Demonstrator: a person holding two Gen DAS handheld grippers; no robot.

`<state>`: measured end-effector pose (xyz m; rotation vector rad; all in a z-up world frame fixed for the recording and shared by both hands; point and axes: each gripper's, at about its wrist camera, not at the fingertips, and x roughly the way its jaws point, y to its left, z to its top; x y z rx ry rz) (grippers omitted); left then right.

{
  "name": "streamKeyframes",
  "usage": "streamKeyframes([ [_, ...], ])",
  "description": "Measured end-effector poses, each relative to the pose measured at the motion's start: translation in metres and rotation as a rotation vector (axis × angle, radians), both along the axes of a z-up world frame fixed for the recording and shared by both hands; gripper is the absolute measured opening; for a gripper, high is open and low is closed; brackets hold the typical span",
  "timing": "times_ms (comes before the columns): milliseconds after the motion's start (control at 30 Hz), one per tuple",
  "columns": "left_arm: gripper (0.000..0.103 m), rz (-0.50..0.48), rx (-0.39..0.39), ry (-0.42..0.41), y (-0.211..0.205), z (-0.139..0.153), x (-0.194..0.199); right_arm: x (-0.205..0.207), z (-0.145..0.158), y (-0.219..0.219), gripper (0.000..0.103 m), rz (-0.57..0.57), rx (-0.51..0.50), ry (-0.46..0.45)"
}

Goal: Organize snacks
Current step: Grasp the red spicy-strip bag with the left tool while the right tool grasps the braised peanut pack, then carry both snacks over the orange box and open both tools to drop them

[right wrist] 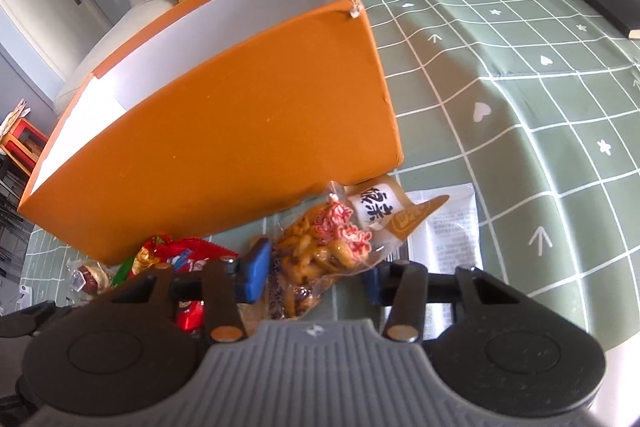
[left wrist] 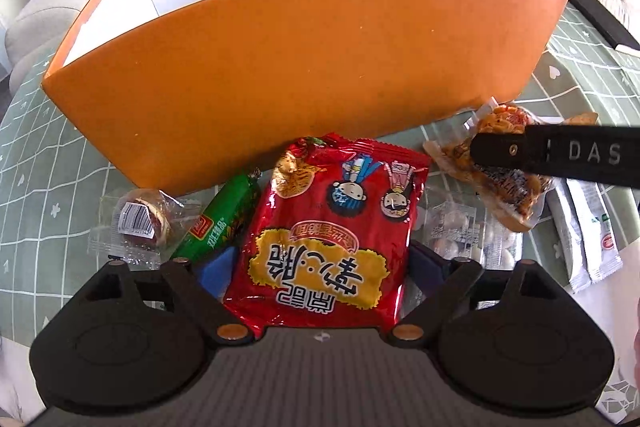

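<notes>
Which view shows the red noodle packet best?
The left wrist view: the red noodle packet lies full-face between the left gripper fingers, print readable. The right wrist view shows only a crumpled red corner behind its own left finger.

1. The open box [left wrist: 304, 59] is standing on the tablecloth [left wrist: 36, 155], behind the snacks.
2. The noodle packet [left wrist: 332, 239] is lying before the box, between my left gripper's [left wrist: 320, 263] fingers.
3. The sausage stick [left wrist: 224, 215] is lying just left of it, the wrapped cake [left wrist: 142, 221] further left.
4. My right gripper [right wrist: 316, 275] is straddling the clear snack bag [right wrist: 320, 251] to the right, near the box's corner.
5. Flat sachets [left wrist: 588, 227] are lying rightmost.
</notes>
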<state>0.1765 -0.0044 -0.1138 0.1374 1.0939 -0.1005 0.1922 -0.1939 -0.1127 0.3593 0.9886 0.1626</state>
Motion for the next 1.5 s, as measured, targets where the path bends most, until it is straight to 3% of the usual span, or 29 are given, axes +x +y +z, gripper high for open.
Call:
streamKeyframes([
  [100, 0.095, -0.005, -0.006, 0.001, 0.004, 0.004, -0.002, -0.003, 0.002, 0.003, 0.042, 0.014, -0.01, -0.014],
  [167, 0.09, -0.017, -0.007, -0.003, 0.005, 0.007, -0.004, -0.006, 0.007, 0.006, 0.034, 0.031, -0.012, -0.032],
  [333, 0.087, -0.006, 0.011, -0.026, 0.004, 0.01, -0.013, -0.012, 0.02, 0.013, 0.03, 0.078, -0.067, -0.077],
  [767, 0.086, 0.066, -0.054, -0.025, 0.023, 0.054, -0.038, -0.032, 0.053, 0.026, 0.029, 0.152, -0.139, -0.185],
  [1133, 0.086, 0.114, -0.073, -0.134, 0.03, 0.1, -0.059, -0.057, 0.088, 0.036, 0.029, 0.225, -0.181, -0.295],
  [1500, 0.086, 0.151, -0.109, -0.228, 0.044, 0.132, -0.044, -0.063, 0.119, 0.046, 0.029, 0.289, -0.216, -0.387],
])
